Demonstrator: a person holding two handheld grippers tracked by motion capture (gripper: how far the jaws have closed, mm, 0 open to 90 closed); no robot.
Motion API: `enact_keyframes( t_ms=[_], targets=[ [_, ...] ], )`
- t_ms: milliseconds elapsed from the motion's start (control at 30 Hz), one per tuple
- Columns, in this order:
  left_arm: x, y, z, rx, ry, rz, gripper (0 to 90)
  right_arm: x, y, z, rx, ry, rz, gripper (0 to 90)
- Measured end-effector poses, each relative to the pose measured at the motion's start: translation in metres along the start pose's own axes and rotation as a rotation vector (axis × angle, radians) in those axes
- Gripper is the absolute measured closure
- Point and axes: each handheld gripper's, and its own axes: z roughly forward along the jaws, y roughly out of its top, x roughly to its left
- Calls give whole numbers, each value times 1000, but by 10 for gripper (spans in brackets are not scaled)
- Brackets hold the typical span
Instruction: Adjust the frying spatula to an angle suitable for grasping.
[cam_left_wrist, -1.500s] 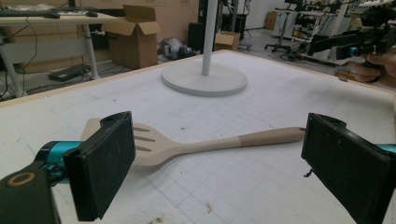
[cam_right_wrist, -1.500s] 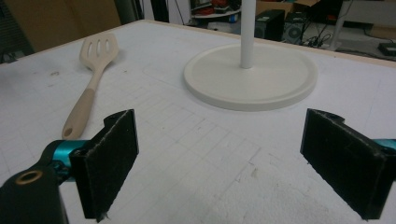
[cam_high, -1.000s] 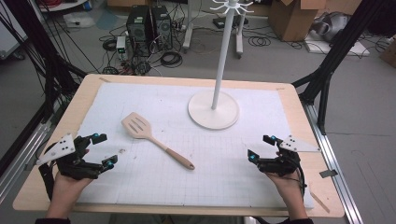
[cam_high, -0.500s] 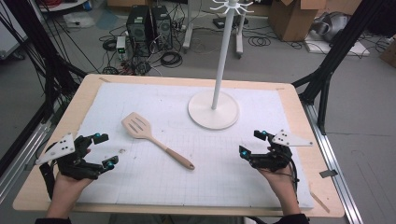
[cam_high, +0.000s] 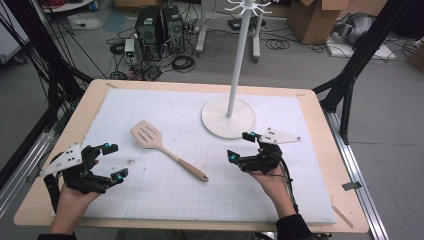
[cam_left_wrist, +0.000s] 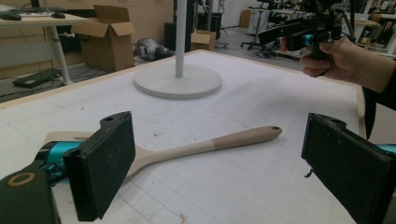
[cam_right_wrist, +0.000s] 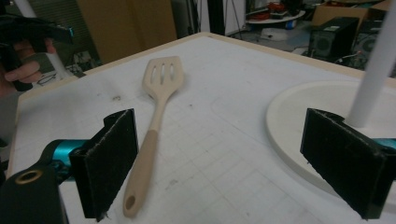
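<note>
While the spatula (cam_high: 165, 149) lies flat on the desk (cam_high: 320, 120), I hold both grippers above it with their jaws apart.

From above, I see the spatula between my two hands on the white mat (cam_high: 150, 100) — slotted blade toward the far left, handle end toward the near right. My right gripper (cam_high: 239, 146) hovers just right of the handle tip, jaws spread wide and clamped on nothing; its own view looks along the handle toward the blade. My left gripper (cam_high: 114, 161) sits near the desk's left edge, well apart from the blade, jaws also spread and empty. The white stand (cam_high: 229, 116) rises beyond — its round base close to my right gripper.
</note>
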Motion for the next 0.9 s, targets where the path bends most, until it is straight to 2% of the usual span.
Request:
enact_keyframes(
  t_ms=[200,367,400,433,467,567,667,700,767,900],
  targets=[
    [-1,0,2,8,-5,0,103,9,7,31,15,37,17,104],
    [-2,0,3,5,-14,-1,103,17,11,56,47,58,20,104],
    [-2,0,3,5,-14,0,103,22,13,65,64,64,22,104],
    [-2,0,3,7,-11,1,103,22,13,65,64,64,22,104],
    [-1,0,3,6,-5,0,103,26,14,75,74,73,13,104],
    [-2,0,3,5,-5,0,103,30,15,84,83,83,16,105],
    [-2,1,2,3,-10,2,102,36,16,101,117,101,17,115],
    [-2,1,2,3,-10,2,103,36,16,101,117,101,17,115],
    [-2,1,2,3,-14,3,102,41,15,113,145,109,10,136],
    [-2,1,2,2,-15,2,103,47,15,125,181,111,6,141]
  ],
)
